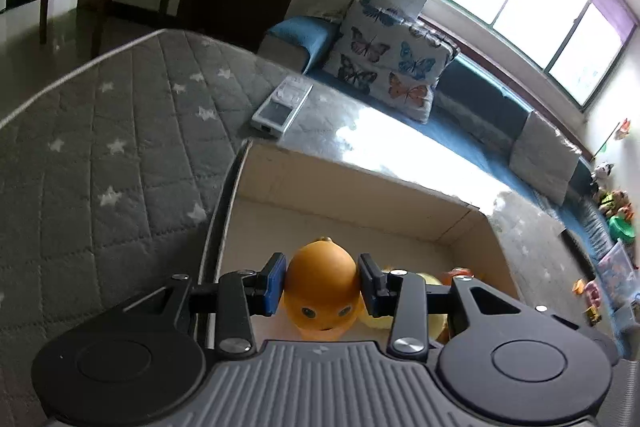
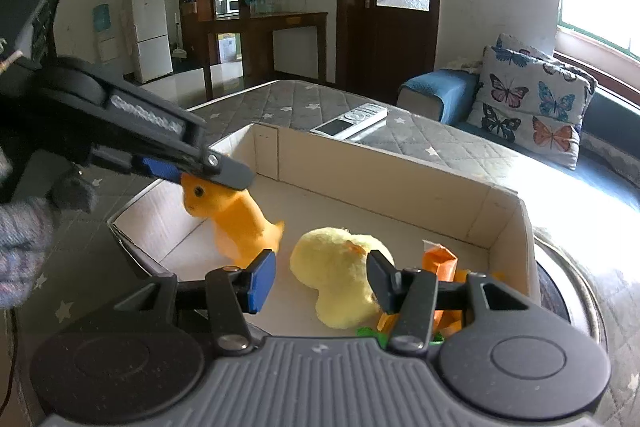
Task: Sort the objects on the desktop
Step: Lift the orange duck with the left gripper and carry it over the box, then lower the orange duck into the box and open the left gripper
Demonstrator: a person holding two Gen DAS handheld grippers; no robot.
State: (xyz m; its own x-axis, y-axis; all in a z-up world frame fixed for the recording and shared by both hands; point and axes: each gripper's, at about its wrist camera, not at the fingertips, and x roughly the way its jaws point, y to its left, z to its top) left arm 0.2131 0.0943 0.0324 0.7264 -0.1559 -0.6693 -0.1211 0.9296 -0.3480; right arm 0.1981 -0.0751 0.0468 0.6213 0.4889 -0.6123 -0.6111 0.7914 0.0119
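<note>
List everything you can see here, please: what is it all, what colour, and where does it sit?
Orange duck toy: one, orange, held by its head over the box's left end.
Yellow plush toy: one, pale yellow, lying on the box floor.
Orange paper-like item: one, orange with some green beneath, at the box's right end; what it is I cannot tell.
Cardboard box: one, beige, open-topped, on the quilt.
Remote-like handset: one, white and grey, on the quilt behind the box.
Quilted cover: one, grey with white stars, under everything.
Butterfly pillow: white with coloured butterflies, on the blue sofa.
Left gripper: black with blue pads, shut on the duck's head.
Right gripper: black with blue pads, open above the plush toy.
</note>
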